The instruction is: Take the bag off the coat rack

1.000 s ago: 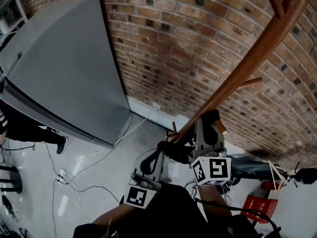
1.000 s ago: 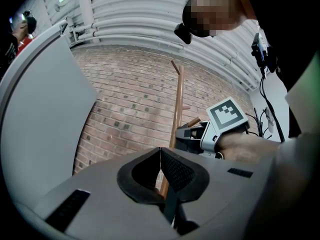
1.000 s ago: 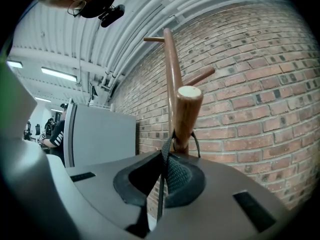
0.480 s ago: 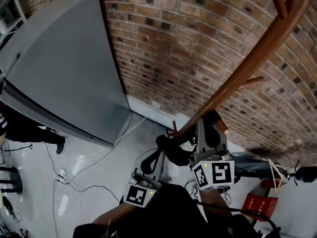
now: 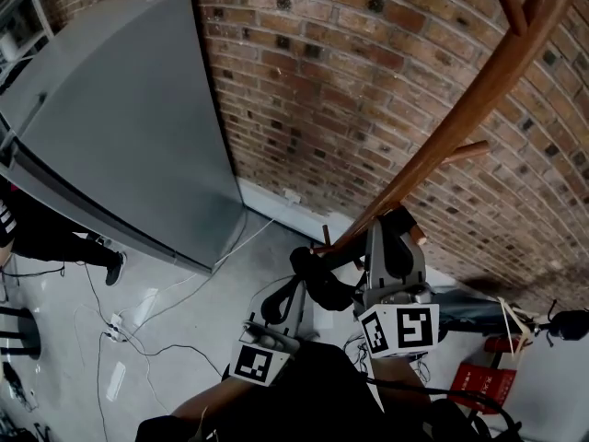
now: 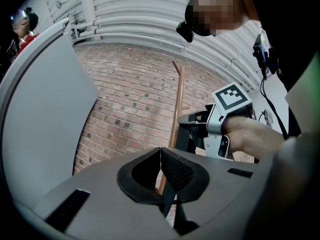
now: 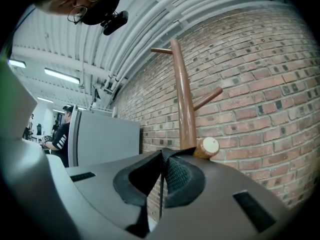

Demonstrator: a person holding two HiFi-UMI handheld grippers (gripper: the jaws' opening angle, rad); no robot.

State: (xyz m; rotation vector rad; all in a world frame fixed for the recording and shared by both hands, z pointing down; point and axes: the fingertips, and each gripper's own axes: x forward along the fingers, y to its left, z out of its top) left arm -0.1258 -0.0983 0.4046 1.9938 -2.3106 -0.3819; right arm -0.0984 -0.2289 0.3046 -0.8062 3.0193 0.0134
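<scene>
Left gripper view shows the left gripper [image 6: 160,153] clenched on the bag's strap [image 6: 169,201]. The right gripper [image 7: 163,155] pinches it too beside the peg [image 7: 206,147], likely to lift it clear. The bag [image 5: 324,284] sits lower centre in the head view, against the rack [image 5: 460,118].

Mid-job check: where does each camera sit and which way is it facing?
Head view: on the person's head, looking steeply down at the coat rack and brick wall; the left claw and right claw show.
Left gripper view: rides the left claw, looking up along jaws shut on the bag strap; the person's right hand shows.
Right gripper view: rides the right claw, facing the peg, jaws shut on the same strap.
Shared: all three show rack and wall.
</scene>
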